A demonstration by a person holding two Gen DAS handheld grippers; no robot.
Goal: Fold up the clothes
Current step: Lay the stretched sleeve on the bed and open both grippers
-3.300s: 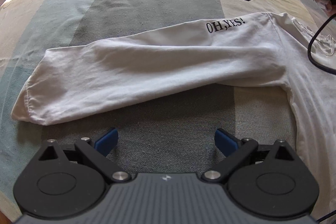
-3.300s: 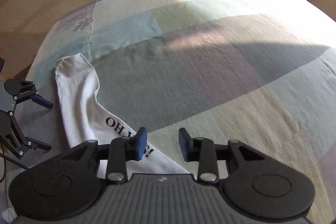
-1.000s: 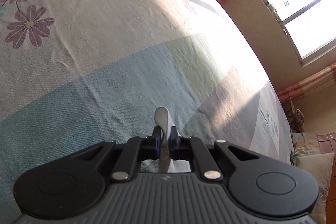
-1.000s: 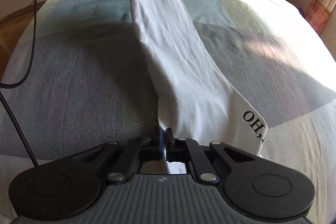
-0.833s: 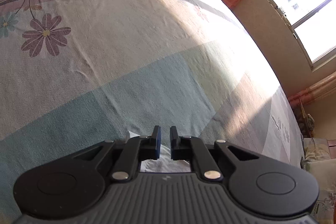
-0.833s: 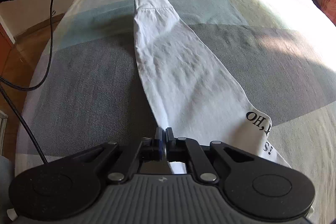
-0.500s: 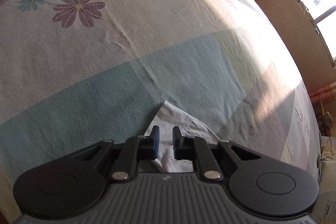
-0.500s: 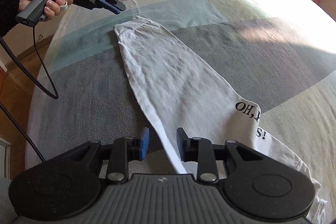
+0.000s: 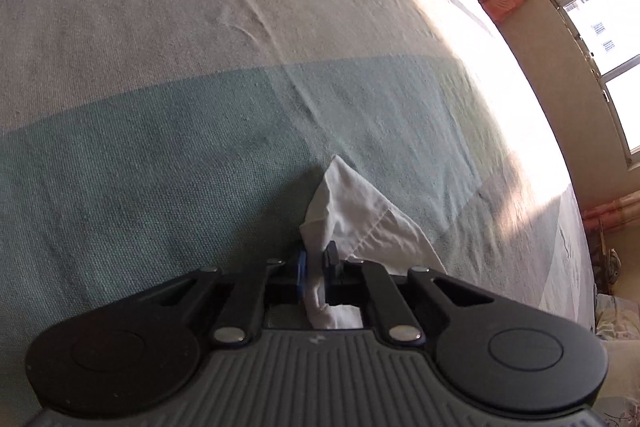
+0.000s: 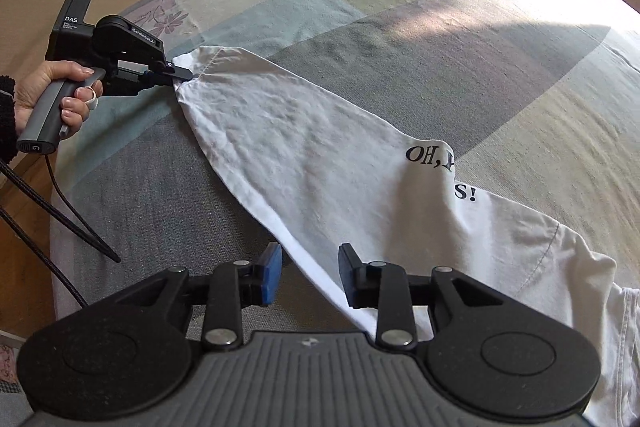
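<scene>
— Left wrist view?
— The left claw (image 9: 314, 261) is clamped on the cuff of the white shirt's sleeve (image 9: 352, 211), low over the bed (image 9: 200, 107).
— Right wrist view?
— The right claw (image 10: 308, 277) gapes narrowly, gripping nothing; the sleeve's edge lies between its fingers, stretched across the bed.

A white shirt (image 10: 320, 163) is lying across the bed cover (image 10: 440, 39), with black letters printed near the shoulder. The right gripper (image 10: 306, 277) is hovering over the sleeve's lower edge with its fingers spread apart. At the far end, the left gripper (image 10: 182, 73) is pinching the cuff (image 10: 212, 61), and a hand (image 10: 56, 95) is holding its handle.
</scene>
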